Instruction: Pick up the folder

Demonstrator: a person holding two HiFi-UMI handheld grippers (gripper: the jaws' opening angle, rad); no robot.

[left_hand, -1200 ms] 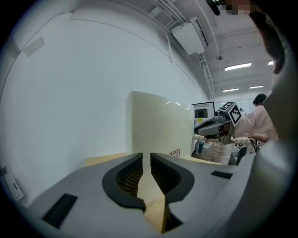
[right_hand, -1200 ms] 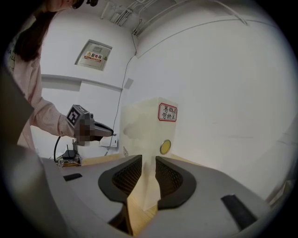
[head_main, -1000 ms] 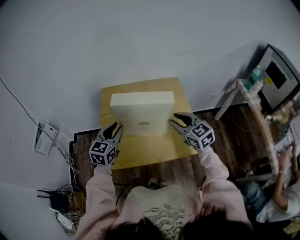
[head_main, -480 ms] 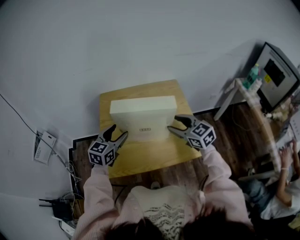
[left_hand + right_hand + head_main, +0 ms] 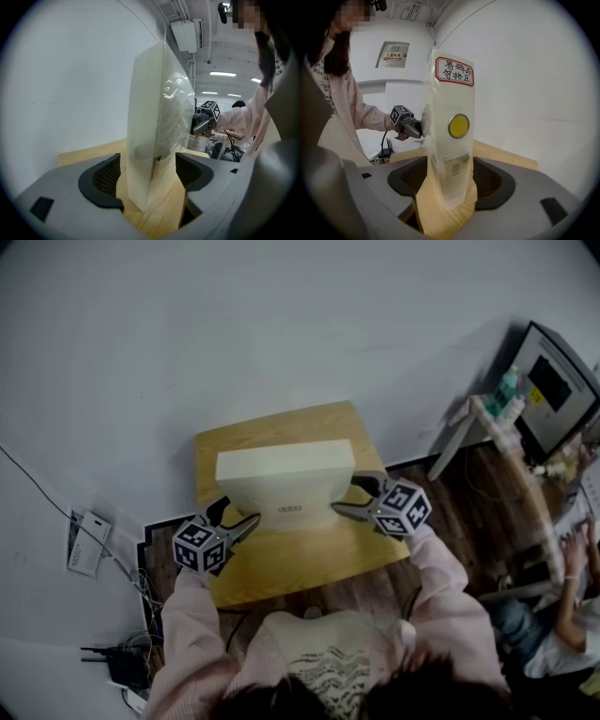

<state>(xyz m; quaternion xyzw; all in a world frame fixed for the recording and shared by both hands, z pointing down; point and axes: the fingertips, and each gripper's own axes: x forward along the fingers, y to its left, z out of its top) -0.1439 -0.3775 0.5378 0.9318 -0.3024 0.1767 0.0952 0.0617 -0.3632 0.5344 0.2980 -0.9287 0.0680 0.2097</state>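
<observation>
Wooden tabletop (image 5: 281, 559) carries folder (image 5: 284, 479), upright. Jaws just opened wide, left tongs (image 5: 239, 514) and right tongs (image 5: 347, 495) straddle its ends, pads clear. Close both evenly, squarely, before lifting; looks tippy.

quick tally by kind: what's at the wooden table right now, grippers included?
folder: 1, standing upright on the table
grippers: 2, left gripper and right gripper; both have just been opening their jaws, each with one end of the folder between them, pads not pressing
wooden table: 1
total: 4
</observation>
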